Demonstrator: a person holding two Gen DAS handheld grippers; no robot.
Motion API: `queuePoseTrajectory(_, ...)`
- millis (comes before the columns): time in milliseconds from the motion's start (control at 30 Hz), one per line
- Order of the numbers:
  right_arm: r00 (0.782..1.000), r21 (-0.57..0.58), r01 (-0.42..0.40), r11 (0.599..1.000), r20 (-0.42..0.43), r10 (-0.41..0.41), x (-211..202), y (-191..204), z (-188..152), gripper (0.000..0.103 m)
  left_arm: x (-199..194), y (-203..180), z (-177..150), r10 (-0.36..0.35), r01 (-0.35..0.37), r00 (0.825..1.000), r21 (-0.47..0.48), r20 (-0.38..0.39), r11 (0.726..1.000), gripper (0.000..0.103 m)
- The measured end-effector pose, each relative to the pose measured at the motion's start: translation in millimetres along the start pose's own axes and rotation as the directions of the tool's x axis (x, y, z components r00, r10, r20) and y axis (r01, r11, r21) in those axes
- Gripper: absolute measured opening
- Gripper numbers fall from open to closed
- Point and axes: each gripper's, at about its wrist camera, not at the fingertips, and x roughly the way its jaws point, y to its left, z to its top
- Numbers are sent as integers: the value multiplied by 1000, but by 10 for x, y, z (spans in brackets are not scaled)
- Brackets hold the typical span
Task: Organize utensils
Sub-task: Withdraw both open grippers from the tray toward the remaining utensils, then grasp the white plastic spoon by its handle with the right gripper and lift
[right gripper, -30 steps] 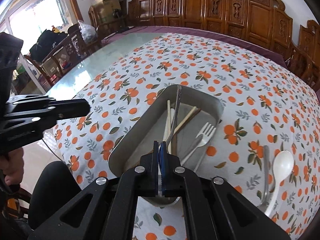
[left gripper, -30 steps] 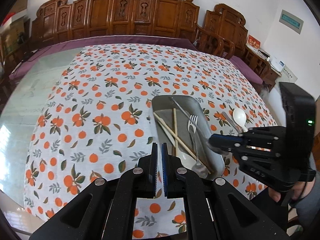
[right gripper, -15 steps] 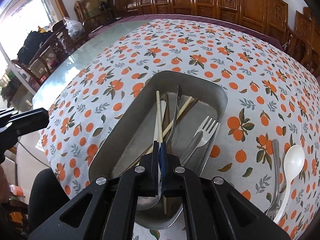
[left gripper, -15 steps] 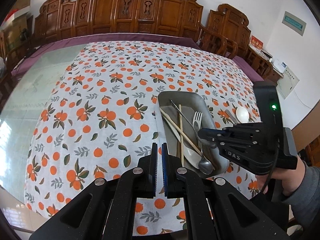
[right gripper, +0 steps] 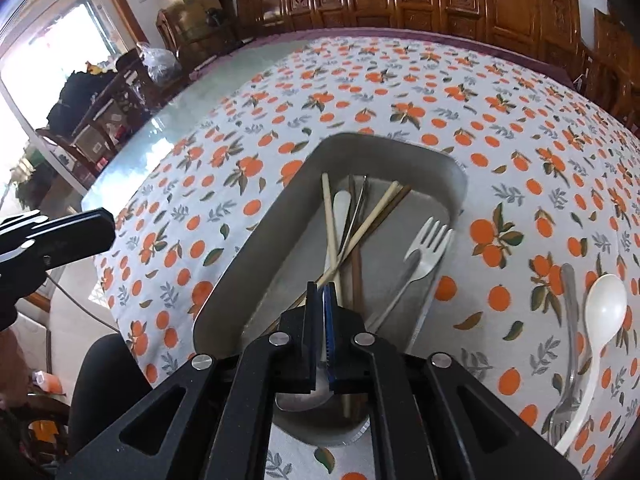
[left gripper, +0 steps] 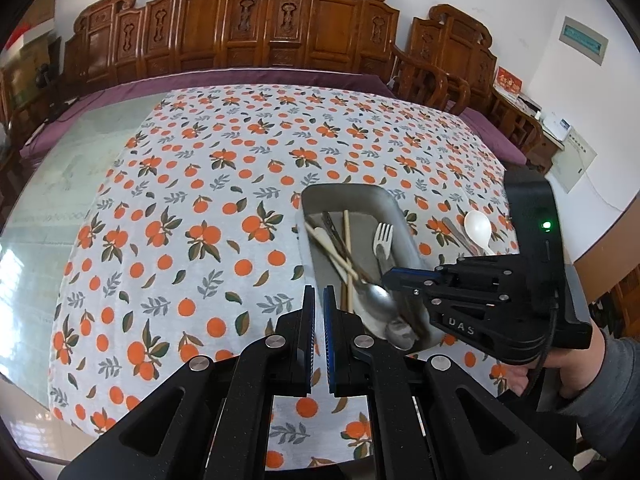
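A metal tray on the orange-print cloth holds chopsticks, a white plastic fork and a metal spoon. My right gripper hangs over the tray's near end, jaws shut; I cannot tell whether anything is pinched between them. A white spoon and a metal fork lie on the cloth right of the tray. My left gripper is shut and empty, left of the tray.
Carved wooden chairs line the far side of the table. Bare glass tabletop lies left of the cloth. Boxes and bags stand beyond the table's left side.
My right gripper has moved closer over the tray's near end. The left gripper has pulled back a little; the tray now sits further right in its view.
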Motion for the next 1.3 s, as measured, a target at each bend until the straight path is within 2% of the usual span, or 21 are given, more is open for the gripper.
queuePoseTrajectory(100, 1000, 5, 1, 1000, 29, -1, -166, -76, -35, 7, -16, -69, 19, -5, 5, 1000, 9, 4, 1000, 4)
queuePoseTrajectory(200, 997, 18, 11, 1000, 71, -12, -395, -177, -96, 7, -55, -173, 39, -11, 11, 1000, 25, 19, 1000, 16)
queuePoseTrajectory(267, 995, 21, 23, 1000, 97, -25, -552, -244, -136, 7, -65, -233, 54, -15, 14, 1000, 33, 22, 999, 18)
queuePoseTrajectory(433, 987, 13, 67, 998, 146, -68, -913, -409, -227, 10, -89, -442, 104, -27, 25, 999, 58, 38, 998, 44)
queuePoseTrajectory(467, 985, 15, 77, 997, 156, -78, -988, -456, -254, 12, -84, -496, 119, -33, 31, 999, 62, 40, 998, 46)
queuePoseTrajectory(533, 980, 26, 94, 995, 172, -97, -1122, -562, -318, 17, -78, -593, 143, -34, 31, 998, 71, 46, 997, 62)
queuePoseTrajectory(633, 972, 46, 134, 990, 188, -140, -1303, -774, -428, 25, -61, -725, 169, -40, 36, 998, 78, 56, 996, 78)
queuePoseTrajectory(767, 966, 83, 175, 981, 179, -188, -1414, -1078, -574, 33, 6, -905, 197, -46, 40, 997, 81, 68, 996, 81)
queuePoseTrajectory(1000, 965, 120, 219, 968, 118, -233, -1341, -1494, -803, 34, 192, -1195, 196, -49, 44, 997, 84, 61, 996, 81)
queuePoseTrajectory(1300, 976, 193, 198, 961, 49, -211, -918, -1812, -871, 34, 337, -1421, 180, -33, 28, 998, 94, 49, 995, 81)
